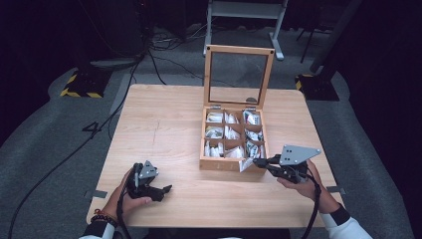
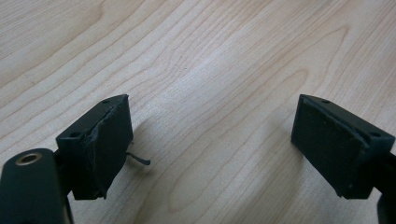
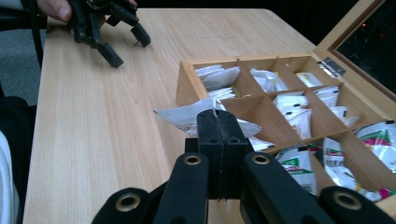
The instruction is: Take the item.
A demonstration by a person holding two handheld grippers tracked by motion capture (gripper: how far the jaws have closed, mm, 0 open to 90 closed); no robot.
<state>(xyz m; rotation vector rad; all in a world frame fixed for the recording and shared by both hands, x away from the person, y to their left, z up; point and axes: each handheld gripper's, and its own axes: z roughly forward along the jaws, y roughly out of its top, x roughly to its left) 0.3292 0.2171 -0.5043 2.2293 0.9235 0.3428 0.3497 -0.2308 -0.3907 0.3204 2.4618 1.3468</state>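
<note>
Right gripper (image 3: 219,122) has its jaws pressed together on a white tea bag packet (image 3: 187,116), pinching it just above the near front corner of the wooden box (image 3: 187,86). Beyond its tips lie the compartments, stuffed with more packets (image 3: 299,114), then the raised glass lid (image 1: 239,74). Left gripper (image 3: 122,39), far across the table (image 1: 159,124), rests with jaws spread and nothing between them.
</note>
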